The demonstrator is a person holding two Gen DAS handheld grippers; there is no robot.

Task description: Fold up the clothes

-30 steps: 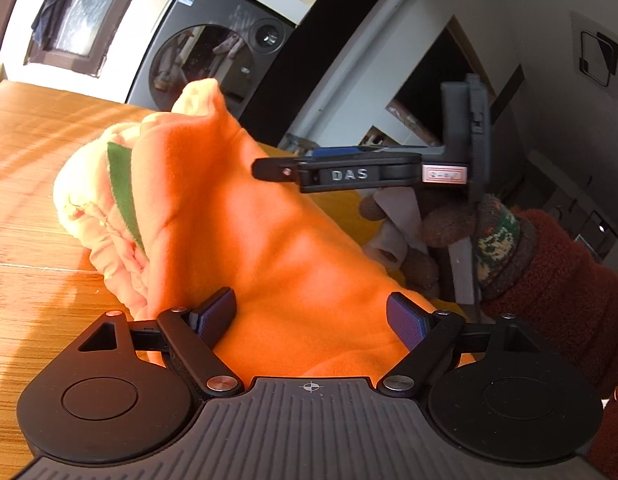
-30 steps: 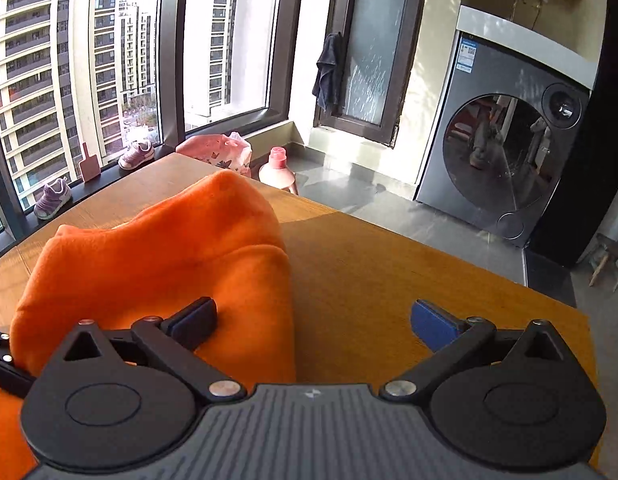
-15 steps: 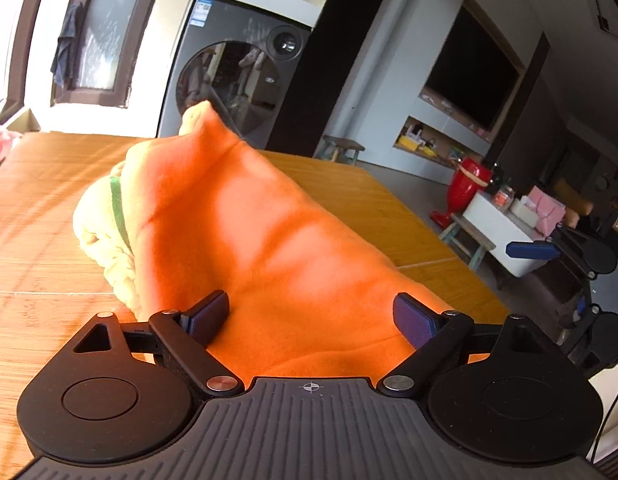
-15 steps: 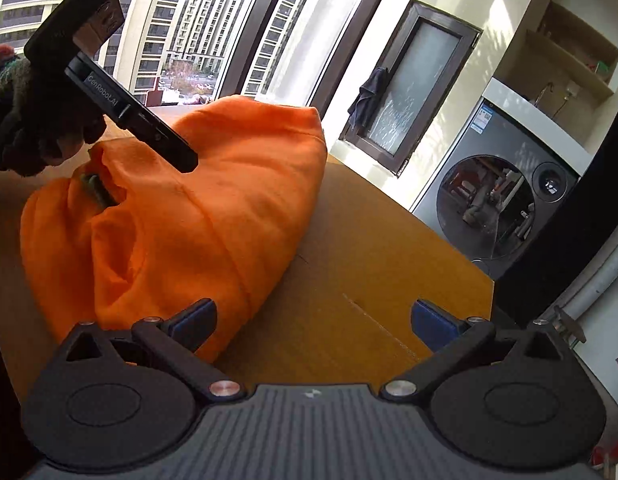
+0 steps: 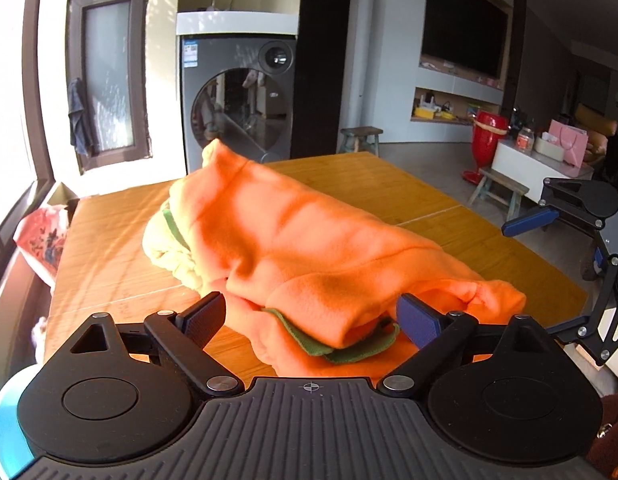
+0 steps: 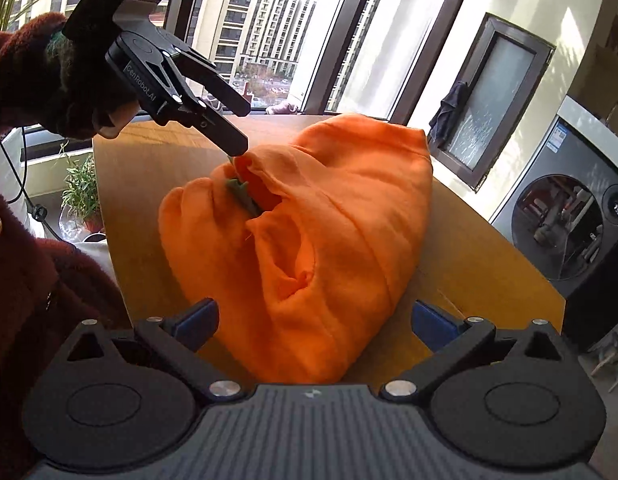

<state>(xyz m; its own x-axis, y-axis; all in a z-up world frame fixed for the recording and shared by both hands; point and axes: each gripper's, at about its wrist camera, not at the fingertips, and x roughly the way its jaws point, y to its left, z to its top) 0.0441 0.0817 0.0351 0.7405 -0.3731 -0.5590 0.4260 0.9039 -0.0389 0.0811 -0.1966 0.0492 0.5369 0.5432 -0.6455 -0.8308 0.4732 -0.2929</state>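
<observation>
Left gripper point(image 5: 311, 318) jaws opening, the orange fleece garment's point(image 5: 309, 240) near hem between them but unpinched, probably a release. Right gripper point(image 6: 315, 322) gapes, empty. Garment lies bundled mid-table point(image 5: 389, 184), reaching the near edge; its green trim point(image 5: 329, 346) pokes out.

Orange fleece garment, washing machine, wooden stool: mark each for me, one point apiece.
orange fleece garment point(image 5: 309, 232), left wrist view, on the broad top fold.
washing machine point(image 5: 237, 100), left wrist view, on the round glass door.
wooden stool point(image 5: 361, 131), left wrist view, on the seat top.
</observation>
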